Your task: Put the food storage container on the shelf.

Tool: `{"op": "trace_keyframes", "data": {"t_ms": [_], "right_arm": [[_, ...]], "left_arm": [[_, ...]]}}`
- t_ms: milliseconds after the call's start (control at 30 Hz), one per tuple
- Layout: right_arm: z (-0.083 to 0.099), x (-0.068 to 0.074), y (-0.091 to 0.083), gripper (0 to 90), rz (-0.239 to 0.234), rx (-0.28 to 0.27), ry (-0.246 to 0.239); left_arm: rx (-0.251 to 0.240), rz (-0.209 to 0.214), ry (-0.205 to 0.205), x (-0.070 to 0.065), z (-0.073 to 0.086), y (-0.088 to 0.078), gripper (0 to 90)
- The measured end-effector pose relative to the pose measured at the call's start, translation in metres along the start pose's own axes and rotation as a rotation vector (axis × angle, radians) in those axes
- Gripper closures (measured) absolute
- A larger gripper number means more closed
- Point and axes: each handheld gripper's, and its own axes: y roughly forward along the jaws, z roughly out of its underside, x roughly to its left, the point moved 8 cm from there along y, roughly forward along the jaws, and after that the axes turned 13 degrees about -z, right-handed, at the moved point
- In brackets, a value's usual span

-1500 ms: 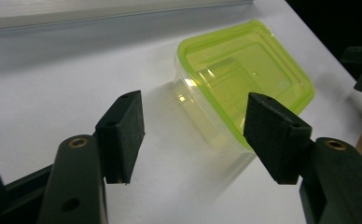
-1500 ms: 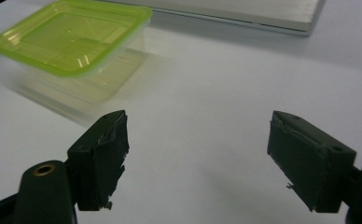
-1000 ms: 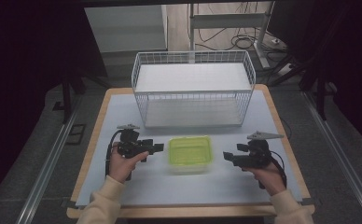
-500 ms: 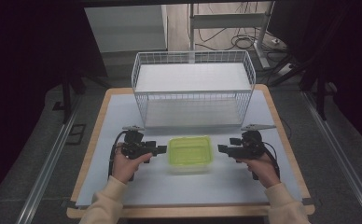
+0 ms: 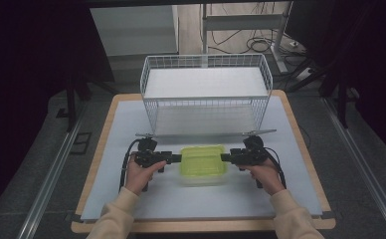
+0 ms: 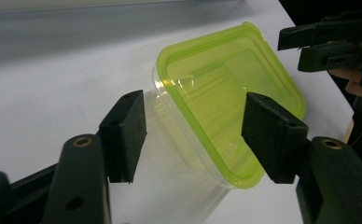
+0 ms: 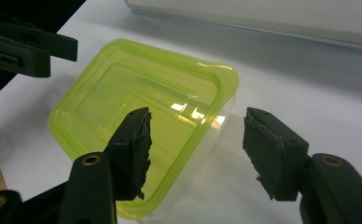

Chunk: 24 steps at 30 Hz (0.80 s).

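Left gripper (image 5: 177, 158): jaws parted and just closing, astride the left rim, pads not yet pressing | Container (image 5: 203, 160), clear with green lid: on the white table (image 5: 106, 149), in front of the wire basket (image 5: 206, 89) | Right gripper (image 5: 225, 157): likewise closing, unclamped at the right rim | Risk: uneven closure could tip the light tub or slip off its lid.

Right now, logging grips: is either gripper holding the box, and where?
Nothing held yet. The left gripper and right gripper straddle opposite corners of the box, jaws just closing, pads not pressing.
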Motion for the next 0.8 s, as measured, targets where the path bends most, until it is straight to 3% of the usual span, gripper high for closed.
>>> {"op": "trace_keyframes", "data": {"t_ms": [100,200,367,567,667,800], "right_arm": [[0.001,0.000,0.004,43.7,-0.012,0.007,0.012],[0.003,0.000,0.005,45.4,-0.024,0.012,0.029],[0.008,-0.005,0.009,48.7,-0.042,0.020,0.074],[0.011,-0.006,0.011,53.7,-0.081,0.023,0.114],[0.013,-0.005,0.013,59.2,-0.121,0.032,0.137],[0.015,-0.007,0.014,65.6,-0.127,0.044,0.148]], "left_arm": [[0.013,0.008,-0.004,0.000,0.002,0.002,41.6],[0.022,0.036,-0.039,0.001,0.004,0.005,43.1],[0.037,0.054,-0.063,0.000,0.008,0.013,47.0],[0.063,0.075,-0.067,-0.002,0.011,0.017,50.2],[0.076,0.074,-0.067,-0.004,0.013,0.020,55.8],[0.081,0.077,-0.060,-0.005,0.015,0.020,66.6]]}}
